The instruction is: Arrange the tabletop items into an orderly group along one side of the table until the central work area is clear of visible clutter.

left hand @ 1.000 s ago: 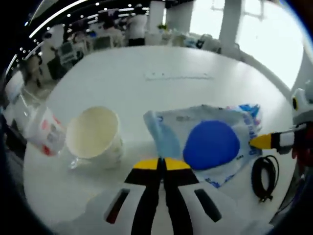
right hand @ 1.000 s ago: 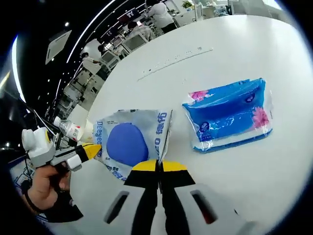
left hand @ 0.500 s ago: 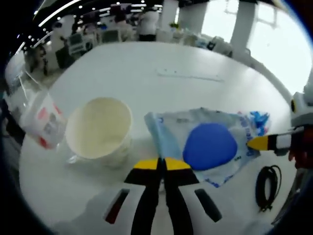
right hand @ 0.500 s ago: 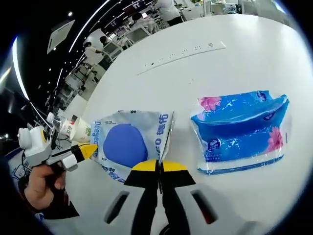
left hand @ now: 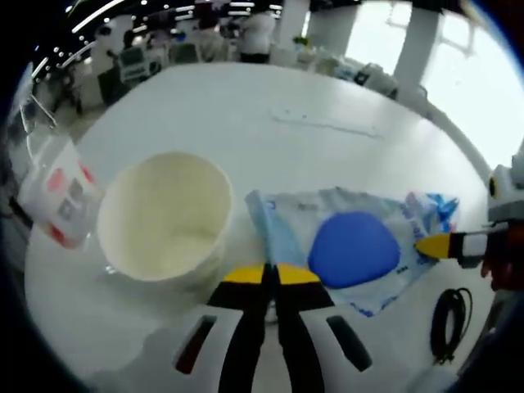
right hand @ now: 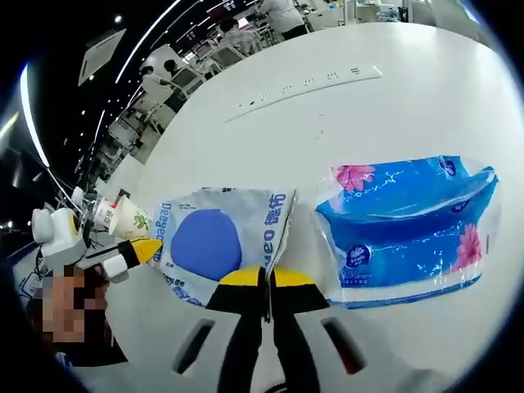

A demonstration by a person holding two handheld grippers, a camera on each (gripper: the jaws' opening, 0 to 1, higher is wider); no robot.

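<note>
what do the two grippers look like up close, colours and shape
Both match: the left gripper and right gripper each have two black jaws with yellow tips, rising from a white body with dark slots. Seen side-on, the left gripper carries a white housing behind its yellow tip.

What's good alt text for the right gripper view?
The right hand-held gripper, jaws shut, pinches the edge of a grey wipes pack with a blue oval, on a white table. A blue tissue pack lies beside it; the left hand-held gripper touches the pack's far edge.

Wipes pack [right hand: 221, 239] beside tissue pack [right hand: 407, 221]
</note>
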